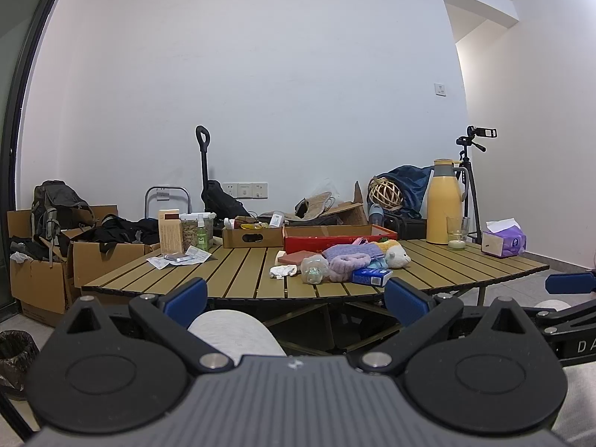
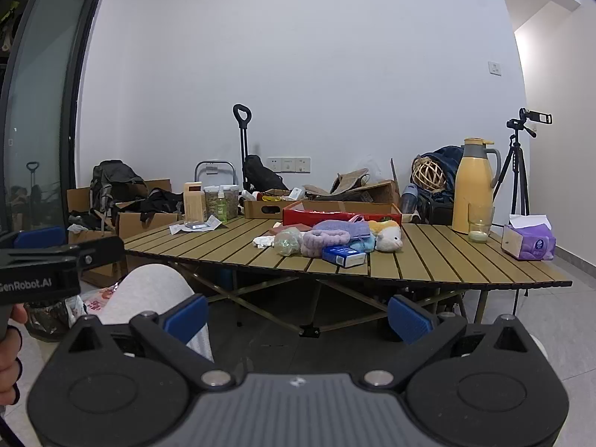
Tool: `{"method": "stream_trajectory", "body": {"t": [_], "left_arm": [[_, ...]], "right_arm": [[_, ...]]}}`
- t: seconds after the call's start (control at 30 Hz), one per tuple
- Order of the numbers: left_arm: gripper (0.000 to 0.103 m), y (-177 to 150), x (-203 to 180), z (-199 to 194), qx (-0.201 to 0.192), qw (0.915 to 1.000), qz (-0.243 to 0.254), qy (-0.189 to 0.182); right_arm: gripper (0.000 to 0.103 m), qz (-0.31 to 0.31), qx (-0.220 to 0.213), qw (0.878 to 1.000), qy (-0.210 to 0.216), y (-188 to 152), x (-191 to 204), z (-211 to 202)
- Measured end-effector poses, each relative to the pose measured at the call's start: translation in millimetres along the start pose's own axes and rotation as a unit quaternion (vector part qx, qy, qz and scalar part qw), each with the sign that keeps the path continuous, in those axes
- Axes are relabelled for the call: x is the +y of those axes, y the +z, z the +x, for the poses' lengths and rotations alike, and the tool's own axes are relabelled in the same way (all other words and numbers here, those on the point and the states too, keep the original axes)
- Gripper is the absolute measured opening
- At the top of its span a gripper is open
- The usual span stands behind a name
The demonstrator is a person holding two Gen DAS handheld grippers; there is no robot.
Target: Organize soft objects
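Surface carries the soft pile mid-right, by the red box. Left gripper and right gripper: both wide open, empty, short of the surface. Only right view shows a hand.

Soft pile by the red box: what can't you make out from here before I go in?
- Red box interior: both views, front wall hides it.
- Blue cloth: mostly covered by the purple knit and plush toy.
- Blue carton print: too small.
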State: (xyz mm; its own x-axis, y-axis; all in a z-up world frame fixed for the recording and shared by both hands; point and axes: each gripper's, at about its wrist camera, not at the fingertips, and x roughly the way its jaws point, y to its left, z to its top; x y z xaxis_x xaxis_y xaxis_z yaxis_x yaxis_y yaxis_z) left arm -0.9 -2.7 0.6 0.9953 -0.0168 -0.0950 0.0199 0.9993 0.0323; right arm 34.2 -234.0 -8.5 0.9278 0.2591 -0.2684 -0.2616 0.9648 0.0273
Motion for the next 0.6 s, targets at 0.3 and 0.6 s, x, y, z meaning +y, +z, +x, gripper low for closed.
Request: {"method": "stream_trajectory", "body": {"t": [0.3,0.6], "left_arm": [[0.103,0,1,0,-0.001,1.0000,0.000,0.000],[0.103,8,1,44,0.005,1.0000,0.005,-0.002]], "right_arm": [[0.103,-0.002,-0.006,1.000,-0.004,0,-1,1],[0.103,0.011,-0.032,0.999,-0.014,9,-14,23]]}}
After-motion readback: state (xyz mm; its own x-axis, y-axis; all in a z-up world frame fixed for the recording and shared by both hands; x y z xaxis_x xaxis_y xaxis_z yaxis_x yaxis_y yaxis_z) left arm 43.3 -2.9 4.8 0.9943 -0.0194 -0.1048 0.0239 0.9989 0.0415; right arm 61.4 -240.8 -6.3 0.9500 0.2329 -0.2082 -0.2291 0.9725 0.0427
